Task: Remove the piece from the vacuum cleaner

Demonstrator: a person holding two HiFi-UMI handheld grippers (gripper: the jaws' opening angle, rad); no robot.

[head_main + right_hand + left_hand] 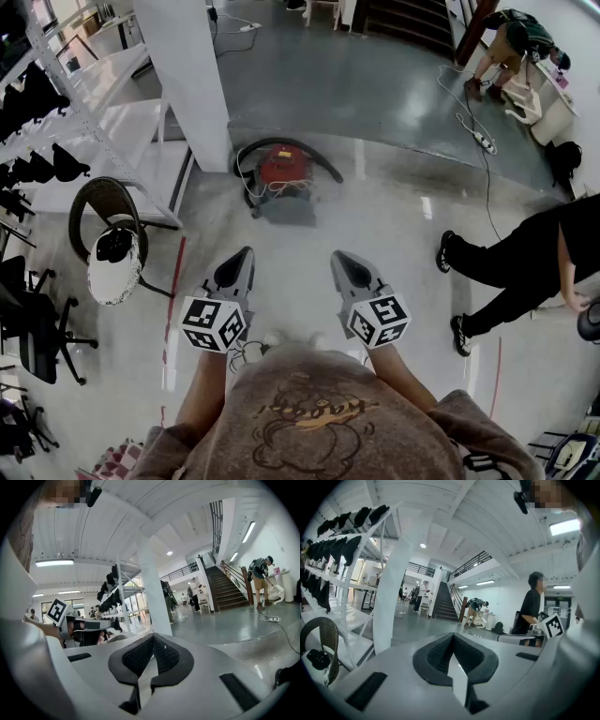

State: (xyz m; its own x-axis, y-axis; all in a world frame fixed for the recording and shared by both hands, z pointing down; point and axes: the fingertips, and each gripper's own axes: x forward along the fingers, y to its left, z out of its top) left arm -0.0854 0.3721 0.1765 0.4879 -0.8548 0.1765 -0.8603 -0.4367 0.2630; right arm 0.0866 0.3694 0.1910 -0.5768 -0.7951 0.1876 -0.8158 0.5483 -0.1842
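The grey left gripper (242, 255) is closed and empty. At twelve o'clock, well apart, sits the red canister vacuum cleaner (284, 173). Its black looped hose (323, 157) is probably light and bendy, best held at a stiff end. The grey right gripper (341, 258) is likewise closed on nothing.

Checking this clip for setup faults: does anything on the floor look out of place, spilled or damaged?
Nothing spilled or broken. The red vacuum cleaner lies with its black hose looped loosely round it, and a power strip trails its cable across the open floor, a possible trip hazard.
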